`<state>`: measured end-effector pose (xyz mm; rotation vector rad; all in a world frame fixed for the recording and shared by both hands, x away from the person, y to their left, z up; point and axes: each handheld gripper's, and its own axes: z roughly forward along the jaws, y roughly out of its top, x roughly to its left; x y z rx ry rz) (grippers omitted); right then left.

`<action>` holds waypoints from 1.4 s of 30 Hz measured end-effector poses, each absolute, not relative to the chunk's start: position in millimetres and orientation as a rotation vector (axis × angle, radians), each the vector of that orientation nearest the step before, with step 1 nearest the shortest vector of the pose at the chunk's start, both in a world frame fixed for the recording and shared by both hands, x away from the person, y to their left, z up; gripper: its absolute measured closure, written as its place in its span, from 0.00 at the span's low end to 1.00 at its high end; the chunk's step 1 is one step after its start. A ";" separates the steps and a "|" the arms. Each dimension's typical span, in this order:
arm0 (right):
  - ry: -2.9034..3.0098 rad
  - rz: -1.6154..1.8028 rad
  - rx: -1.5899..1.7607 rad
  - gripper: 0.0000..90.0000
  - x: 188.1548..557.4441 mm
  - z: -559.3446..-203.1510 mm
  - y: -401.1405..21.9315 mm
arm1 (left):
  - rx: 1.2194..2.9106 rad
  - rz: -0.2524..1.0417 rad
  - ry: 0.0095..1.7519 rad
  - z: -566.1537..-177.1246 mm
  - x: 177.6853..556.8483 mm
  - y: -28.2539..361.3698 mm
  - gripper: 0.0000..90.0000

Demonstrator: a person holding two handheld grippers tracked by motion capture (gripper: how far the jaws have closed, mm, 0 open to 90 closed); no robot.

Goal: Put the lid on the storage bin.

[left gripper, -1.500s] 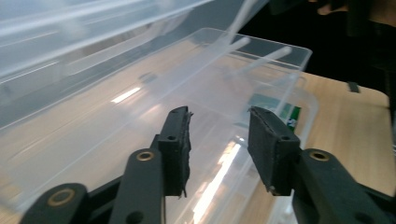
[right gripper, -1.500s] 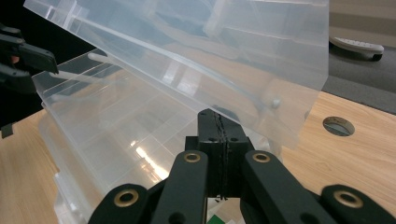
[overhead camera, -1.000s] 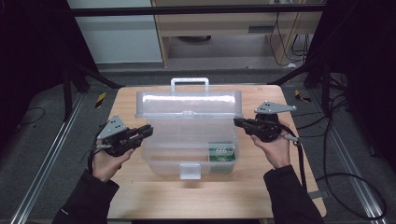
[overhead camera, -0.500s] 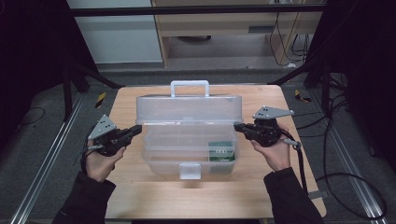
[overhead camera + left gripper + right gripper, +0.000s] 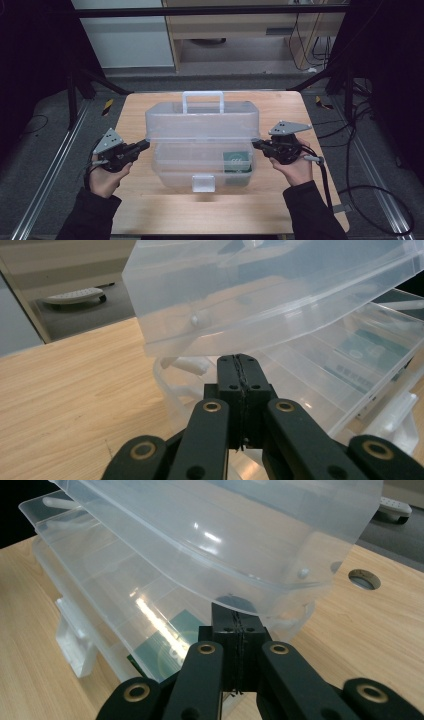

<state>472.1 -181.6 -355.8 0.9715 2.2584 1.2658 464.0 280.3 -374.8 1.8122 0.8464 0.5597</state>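
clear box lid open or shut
Partly open: the lid is raised off the box base, a gap showing the green item inside.

**Clear plastic on pale wood**

The box [image 5: 200, 167] is showing as clear, smooth plastic, slightly milky, and its raised lid [image 5: 202, 122] is catching glossy highlights along the curved edge. The handle [image 5: 203, 97] and the front latch [image 5: 203, 183] are looking like the same translucent plastic, a little frostier. A green card [image 5: 236, 161] inside is looking like printed paper or card, matt. The worktop [image 5: 165, 210] is showing a light wood grain with a smooth satin finish. The left claw [image 5: 239, 371] and right claw [image 5: 235, 622] are appearing as matt black plastic with brass-coloured metal rivets. The sleeves [image 5: 92, 217] are looking like dark matt cloth.
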 end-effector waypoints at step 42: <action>2.114 0.986 1.236 0.68 467.7 -419.0 -231.8 | 1.899 0.673 1.157 -440.2 482.1 327.1 0.65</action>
